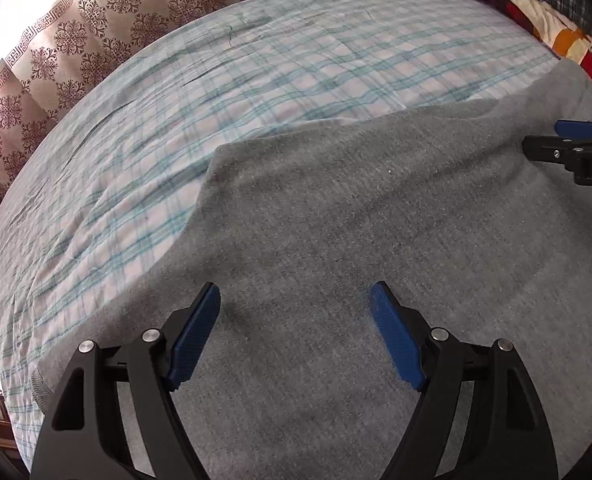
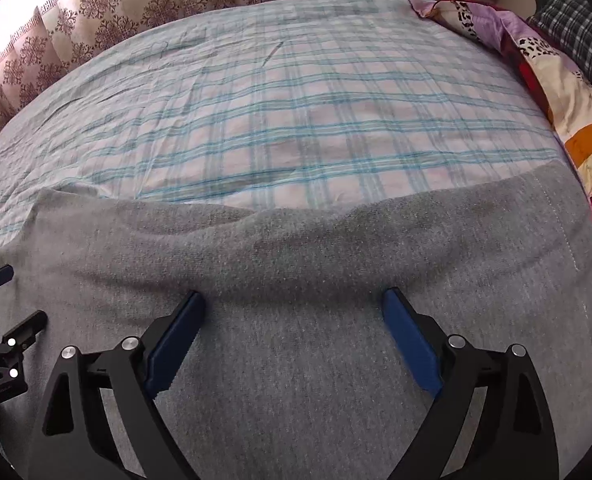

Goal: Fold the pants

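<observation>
Grey pants (image 1: 356, 220) lie spread flat on the bed, filling the near half of both views (image 2: 316, 272). A stitched hem shows at the far right in the right wrist view. My left gripper (image 1: 296, 296) is open and empty, hovering just over the grey cloth. My right gripper (image 2: 294, 300) is open and empty too, over the cloth near a raised fold. The right gripper (image 1: 544, 138) shows at the right edge of the left wrist view. The left gripper (image 2: 0, 296) shows at the left edge of the right wrist view.
The bed has a white and blue checked sheet (image 2: 296, 112). A patchwork quilt (image 2: 556, 92) and a dark checked pillow (image 2: 576, 28) lie along the right side. Brown patterned curtains (image 1: 76, 40) hang behind the bed.
</observation>
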